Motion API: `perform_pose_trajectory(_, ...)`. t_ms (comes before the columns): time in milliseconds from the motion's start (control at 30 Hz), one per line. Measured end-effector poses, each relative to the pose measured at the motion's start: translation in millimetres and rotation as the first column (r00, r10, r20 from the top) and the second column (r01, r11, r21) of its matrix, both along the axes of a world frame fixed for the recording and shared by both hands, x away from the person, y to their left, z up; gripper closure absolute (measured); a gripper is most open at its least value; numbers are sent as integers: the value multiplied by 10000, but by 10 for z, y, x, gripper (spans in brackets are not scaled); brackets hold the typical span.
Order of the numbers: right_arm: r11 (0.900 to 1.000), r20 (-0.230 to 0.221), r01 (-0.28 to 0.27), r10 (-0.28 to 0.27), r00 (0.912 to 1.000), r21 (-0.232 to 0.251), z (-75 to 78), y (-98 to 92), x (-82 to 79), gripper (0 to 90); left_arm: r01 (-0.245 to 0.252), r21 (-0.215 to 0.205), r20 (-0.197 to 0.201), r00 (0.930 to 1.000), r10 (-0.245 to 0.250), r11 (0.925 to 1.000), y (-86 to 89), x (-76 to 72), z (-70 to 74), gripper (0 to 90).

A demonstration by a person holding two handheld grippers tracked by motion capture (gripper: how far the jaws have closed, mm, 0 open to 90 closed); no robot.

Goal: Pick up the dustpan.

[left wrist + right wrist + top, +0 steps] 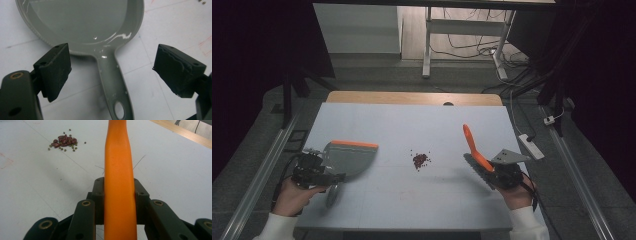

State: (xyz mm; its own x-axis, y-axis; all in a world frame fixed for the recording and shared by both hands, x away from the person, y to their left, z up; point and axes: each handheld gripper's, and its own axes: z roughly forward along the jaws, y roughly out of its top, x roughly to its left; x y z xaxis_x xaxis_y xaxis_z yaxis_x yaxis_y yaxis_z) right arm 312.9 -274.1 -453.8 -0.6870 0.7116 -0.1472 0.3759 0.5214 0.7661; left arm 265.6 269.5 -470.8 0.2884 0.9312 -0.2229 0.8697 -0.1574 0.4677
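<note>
1. Between the wide-spread jaws of the left gripper lies the grey dustpan handle, on the table and not yet pinched; both pads stand clear of it.
2. Ahead of those jaws sits the dustpan, its orange lip on the far side from the gripper and its scoop empty.
3. The right gripper is pressed together on the orange brush handle, which runs straight out past the fingertips; the brush tilts up and away from the hand.
4. Off to the front-left of the right gripper, well apart from it, sits the small pile of beans, dark red ones with a few loose green ones around the edge. It lies between the two grippers.
5. Step in hand, as judged: grab the dustpan. The left gripper should centre its jaws on the handle and close above the hanging hole, squarely, so the pan doesn't twist.
6. Next, the pan's open lip should go flat on the table just beside the pile, facing the brush.
7. The brush grip looks firm; short low strokes suit, since the beans roll easily.
</note>
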Motion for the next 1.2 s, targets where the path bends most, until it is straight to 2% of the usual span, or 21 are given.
perform_pose_trajectory(167, 10000, 9, -12, 12, 10000, -26, -3, -4, -4, 702, -62, -40, -322, 9995, 61, 10000, 5, -8, -66, 143)
perform_pose_trajectory(200, 10000, 13, -15, 15, 10000, -23, -3, -5, -4, 701, 27, -158, -536, 9986, -36, 9999, 0, -12, -107, 143)
perform_pose_trajectory(267, 10000, 13, -11, 11, 10000, -20, -3, -5, -4, 701, 81, -225, -656, 9978, -96, 9997, 0, -12, -129, 143)
perform_pose_trajectory(367, 10000, -18, -7, 7, 10000, -23, -7, -2, -2, 702, 124, -309, -1057, 9943, -156, 9994, 5, 3, -222, 149)
perform_pose_trajectory(533, 10000, -27, -47, 47, 10000, -61, -18, 9, -2, 701, -68, -354, -1312, 9914, 21, 9994, 37, 41, -307, 168)
perform_pose_trajectory(867, 9999, 29, -107, 108, 9999, -136, -37, 12, -8, 701, -254, -587, -1549, 9878, 160, 9979, 14, 97, -407, 213)
perform_pose_trajectory(1200, 9998, 72, -109, 110, 9999, -176, -36, 16, -11, 701, -352, -822, -1552, 9876, 221, 9960, -58, 152, -473, 353)
